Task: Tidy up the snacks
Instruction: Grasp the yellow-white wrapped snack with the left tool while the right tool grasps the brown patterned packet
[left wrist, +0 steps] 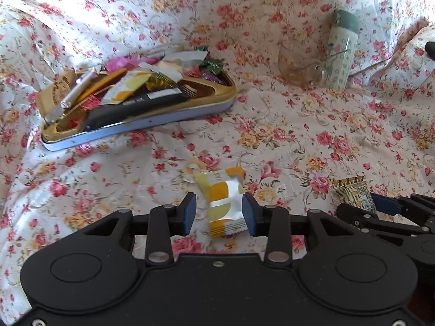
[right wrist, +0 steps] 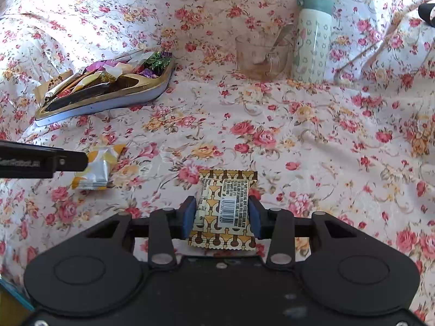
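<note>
1. Covering everything in both views, a rumpled white cloth with pink and yellow roses [left wrist: 299, 125] served as the work surface; it rose in folds at the back and right, and nothing of the room beyond it could be made out.
2. A shallow tray with a gold rim and pale lilac side [left wrist: 152, 125] lay at the far left, heaped with mixed wrapped snacks: a long dark bar, gold, pink, green and purple wrappers.
3. A clear glass cup [right wrist: 261, 59] with a spoon in it stood at the far right, just beside an upright pale green bottle with a darker green cap [right wrist: 312, 40].
4. The left gripper [left wrist: 218, 213] straddled a white, yellow and orange snack packet [left wrist: 223, 203] on the cloth. Its right pad touched the packet's edge, but a gap showed at the left pad, so the jaws stood apart without gripping.
5. The right gripper [right wrist: 222, 217] had both blue pads pressed against the sides of a gold-and-brown patterned snack packet [right wrist: 225, 209], barcode side up, clamping it.
6. In the right wrist view the left gripper came in from the left edge over the yellow packet, which lay near the patterned one.
7. The stretch of cloth between both packets and the tray was bare; the cup and bottle stood well off to the right.
</note>
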Motion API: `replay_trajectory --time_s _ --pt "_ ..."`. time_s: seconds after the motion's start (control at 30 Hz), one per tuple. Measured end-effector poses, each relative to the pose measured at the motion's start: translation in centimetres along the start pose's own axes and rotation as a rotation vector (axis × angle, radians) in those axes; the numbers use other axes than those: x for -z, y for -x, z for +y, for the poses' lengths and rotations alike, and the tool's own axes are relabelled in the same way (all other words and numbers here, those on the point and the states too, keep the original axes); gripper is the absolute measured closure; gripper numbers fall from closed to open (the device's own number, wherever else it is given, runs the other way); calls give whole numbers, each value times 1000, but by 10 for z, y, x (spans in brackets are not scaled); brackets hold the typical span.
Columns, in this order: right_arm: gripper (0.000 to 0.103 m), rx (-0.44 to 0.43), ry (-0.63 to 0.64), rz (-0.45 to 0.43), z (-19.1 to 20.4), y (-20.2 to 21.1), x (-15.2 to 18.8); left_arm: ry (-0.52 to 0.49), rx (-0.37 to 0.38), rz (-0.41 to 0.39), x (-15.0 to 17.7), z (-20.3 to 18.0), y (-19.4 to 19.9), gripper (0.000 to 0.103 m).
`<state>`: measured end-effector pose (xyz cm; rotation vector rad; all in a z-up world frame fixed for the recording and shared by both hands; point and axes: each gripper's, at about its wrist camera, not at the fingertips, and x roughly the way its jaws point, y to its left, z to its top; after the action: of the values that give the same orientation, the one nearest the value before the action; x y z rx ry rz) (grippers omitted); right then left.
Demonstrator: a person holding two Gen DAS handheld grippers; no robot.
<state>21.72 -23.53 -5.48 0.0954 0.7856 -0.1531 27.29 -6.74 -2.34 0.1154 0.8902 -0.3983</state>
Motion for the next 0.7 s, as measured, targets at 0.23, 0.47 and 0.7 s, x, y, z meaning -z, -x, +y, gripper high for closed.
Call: replay_trajectory --time_s 0.23,0.47,0.7 --pt "60 -5 50 -48 -1 2 6 -4 -12 23 1 -8 -16 55" --pt "59 -15 67 -78 -2 1 10 6 -25 16 0 -10 -24 47" --pt "56 -23 74 -74 -2 1 10 38 -21 23 -3 -9 -30 45"
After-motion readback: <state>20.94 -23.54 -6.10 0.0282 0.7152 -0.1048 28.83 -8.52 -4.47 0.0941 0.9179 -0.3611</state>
